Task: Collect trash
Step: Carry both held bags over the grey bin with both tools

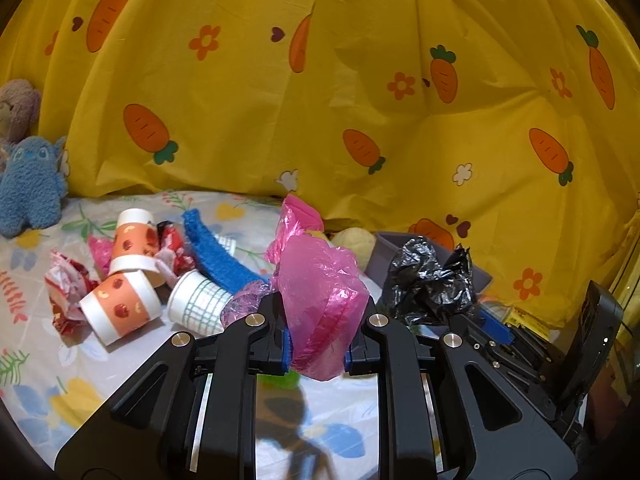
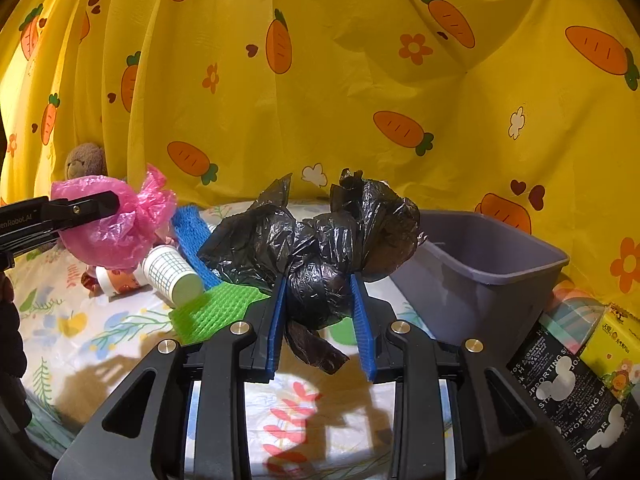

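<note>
My left gripper is clamped on a crumpled pink plastic bag, which stands up between the blue pads with its long axis roughly vertical and its twisted end pointing up and away from me. My right gripper pinches a black plastic bag the same way; its bulk spreads sideways above the fingers and a loose tail hangs down below them. Both bags are held above a floral bedsheet. A grey plastic bin sits just right of the black bag. Paper cups, a blue sponge cloth and wrappers lie in a heap at left, before a yellow carrot-print curtain
</note>
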`<move>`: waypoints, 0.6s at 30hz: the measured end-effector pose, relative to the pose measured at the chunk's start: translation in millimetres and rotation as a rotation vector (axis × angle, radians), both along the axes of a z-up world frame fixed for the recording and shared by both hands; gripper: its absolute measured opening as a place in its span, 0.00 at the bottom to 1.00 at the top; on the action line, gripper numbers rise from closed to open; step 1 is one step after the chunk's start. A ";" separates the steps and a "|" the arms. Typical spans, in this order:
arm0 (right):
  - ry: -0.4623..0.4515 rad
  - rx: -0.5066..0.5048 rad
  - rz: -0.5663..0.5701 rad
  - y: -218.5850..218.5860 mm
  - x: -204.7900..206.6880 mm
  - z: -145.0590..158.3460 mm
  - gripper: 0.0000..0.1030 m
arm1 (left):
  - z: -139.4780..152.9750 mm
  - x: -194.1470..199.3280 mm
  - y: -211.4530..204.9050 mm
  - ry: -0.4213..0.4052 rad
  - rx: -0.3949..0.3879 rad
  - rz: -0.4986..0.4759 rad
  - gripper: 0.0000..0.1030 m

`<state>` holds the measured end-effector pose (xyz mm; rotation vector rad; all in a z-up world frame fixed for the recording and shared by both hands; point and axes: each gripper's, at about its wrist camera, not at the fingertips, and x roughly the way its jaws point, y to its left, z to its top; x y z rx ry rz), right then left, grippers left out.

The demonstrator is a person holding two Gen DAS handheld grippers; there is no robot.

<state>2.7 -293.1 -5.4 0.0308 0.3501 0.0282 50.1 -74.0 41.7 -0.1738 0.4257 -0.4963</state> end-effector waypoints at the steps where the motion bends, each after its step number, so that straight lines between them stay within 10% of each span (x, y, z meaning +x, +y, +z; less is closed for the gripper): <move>1: -0.013 -0.004 -0.014 -4.1 -0.5 3.4 0.31 | 4.4 3.2 -10.3 -0.005 -0.003 -0.027 0.16; 18: -0.084 0.032 -0.378 -129.4 45.4 17.8 0.31 | 19.4 95.3 -193.4 0.032 -0.031 -0.382 0.16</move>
